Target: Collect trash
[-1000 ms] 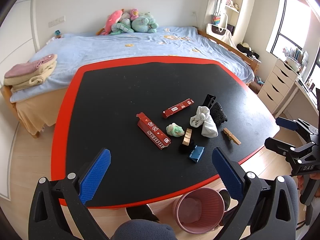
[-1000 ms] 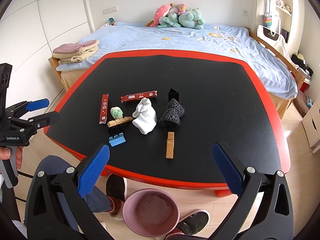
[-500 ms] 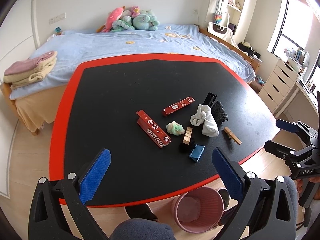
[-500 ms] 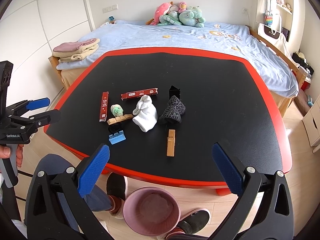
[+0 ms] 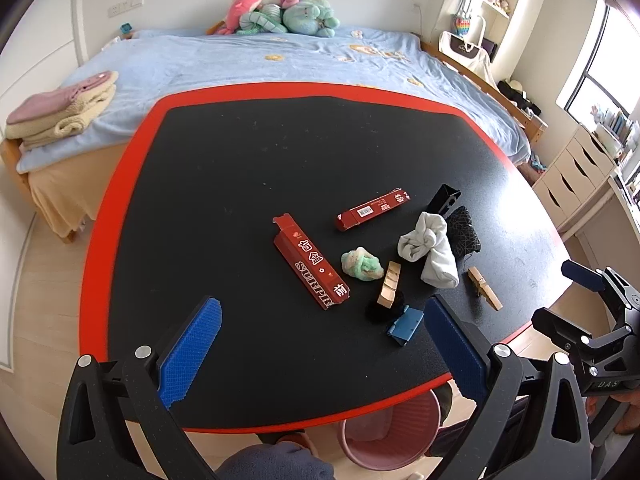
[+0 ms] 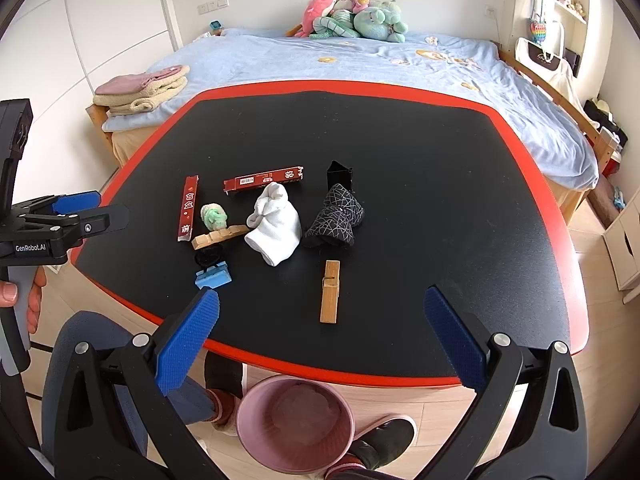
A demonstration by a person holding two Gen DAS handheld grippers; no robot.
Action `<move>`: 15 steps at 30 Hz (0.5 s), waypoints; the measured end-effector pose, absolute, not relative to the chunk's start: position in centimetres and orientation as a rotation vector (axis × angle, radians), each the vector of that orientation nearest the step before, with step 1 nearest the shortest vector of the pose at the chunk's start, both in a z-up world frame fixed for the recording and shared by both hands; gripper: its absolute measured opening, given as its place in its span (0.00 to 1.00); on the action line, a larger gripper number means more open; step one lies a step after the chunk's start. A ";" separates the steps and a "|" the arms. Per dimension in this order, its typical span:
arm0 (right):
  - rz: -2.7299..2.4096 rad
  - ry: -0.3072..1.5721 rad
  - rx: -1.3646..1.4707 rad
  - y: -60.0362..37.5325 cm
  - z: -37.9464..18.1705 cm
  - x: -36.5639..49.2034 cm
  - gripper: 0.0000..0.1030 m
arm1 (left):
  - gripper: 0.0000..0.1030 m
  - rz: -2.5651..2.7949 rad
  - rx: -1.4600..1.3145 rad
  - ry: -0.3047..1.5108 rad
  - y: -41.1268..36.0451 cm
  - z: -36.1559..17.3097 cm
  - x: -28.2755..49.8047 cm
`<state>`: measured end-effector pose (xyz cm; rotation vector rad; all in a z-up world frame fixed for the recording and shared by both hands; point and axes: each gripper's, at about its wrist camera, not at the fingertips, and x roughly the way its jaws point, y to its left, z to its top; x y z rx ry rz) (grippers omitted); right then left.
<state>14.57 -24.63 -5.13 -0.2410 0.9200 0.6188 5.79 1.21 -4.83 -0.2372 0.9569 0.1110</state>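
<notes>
reads "surpr…" with chinese characters on the near red box [image 5: 311,266]; shows a barcode label on the far red box [image 5: 373,209]. marked "genrobot.ai" on the left gripper [image 6: 76,210] body, and "uas" or "das", hard to tell which, on the right gripper [image 5: 582,292].

counted on the table [image 5: 224,184]: two red boxes, two wooden pegs [image 6: 330,291] [image 5: 389,285], one white sock [image 6: 275,222], one patterned black sock [image 6: 334,222], one green-white crumpled wad [image 5: 361,264], one blue clip [image 6: 214,277], one small black ring-like thing [image 6: 208,257], one black box [image 6: 339,176] standing upright. all clustered near the front edge; wad lying between near red box and a peg, that peg resting on the black thing.

both grippers spread wide, blue pads well apart, holding nothing, hovering over the near edge.

one pink bin [image 6: 295,424] on the floor below the front edge, something pale inside, hard to tell what.

black matte tabletop with red rim. bedroom beyond: bed [image 6: 360,60] with light blue cover, pile of plush toys [image 6: 352,16] at the headboard, folded towels [image 6: 140,88] at a corner, white drawers [image 5: 576,176] and window at right, pale wood floor.
</notes>
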 end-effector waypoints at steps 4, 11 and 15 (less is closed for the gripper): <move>0.608 0.949 -0.256 -24.1 -6.3 15.7 0.97 | 0.94 0.139 -0.242 0.994 1.6 -6.1 7.1; 0.592 0.991 -0.265 -23.6 -8.4 17.4 0.97 | 0.94 0.196 -0.254 1.063 2.4 -8.7 9.2; 0.588 1.007 -0.266 -23.4 -9.3 18.1 0.97 | 0.94 0.217 -0.261 1.083 2.5 -9.7 10.1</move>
